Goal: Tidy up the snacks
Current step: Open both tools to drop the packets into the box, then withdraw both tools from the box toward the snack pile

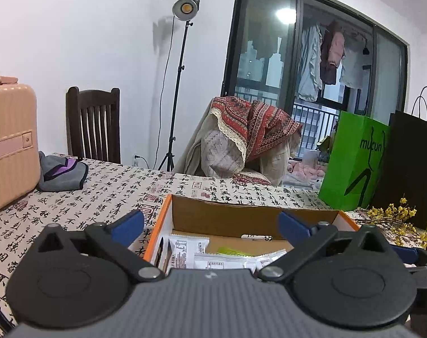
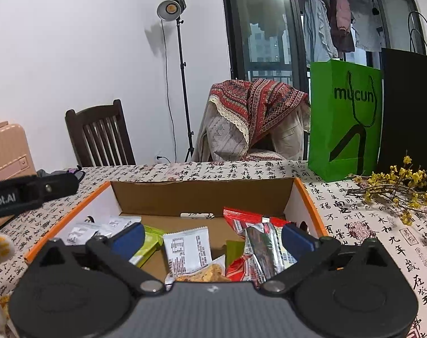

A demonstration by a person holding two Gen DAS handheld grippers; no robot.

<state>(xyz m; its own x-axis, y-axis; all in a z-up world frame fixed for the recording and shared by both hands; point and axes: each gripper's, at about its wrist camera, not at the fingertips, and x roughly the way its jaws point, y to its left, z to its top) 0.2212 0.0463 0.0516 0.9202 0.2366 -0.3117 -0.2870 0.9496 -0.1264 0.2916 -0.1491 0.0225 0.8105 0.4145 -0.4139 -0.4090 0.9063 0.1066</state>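
Note:
An orange-rimmed cardboard box (image 2: 303,194) sits on the calligraphy-print tablecloth and holds several snack packets. In the right wrist view I see a white packet (image 2: 188,249), red packets (image 2: 241,218), a silver-and-dark packet (image 2: 262,249), green packets (image 2: 148,239) and an orange cracker pack (image 2: 205,274). My right gripper (image 2: 212,238) hangs open over the box, nothing between its blue pads. In the left wrist view the box (image 1: 159,225) shows white packets (image 1: 188,246) and a green one (image 1: 234,251). My left gripper (image 1: 210,225) is open and empty above the box's left part.
A green paper bag (image 2: 344,118) and a black bag (image 2: 410,118) stand at the table's far right, with yellow flower twigs (image 2: 396,188) beside them. A pink suitcase (image 1: 10,146) and a grey pouch (image 1: 62,173) lie at the left. Chairs and a lamp stand are behind the table.

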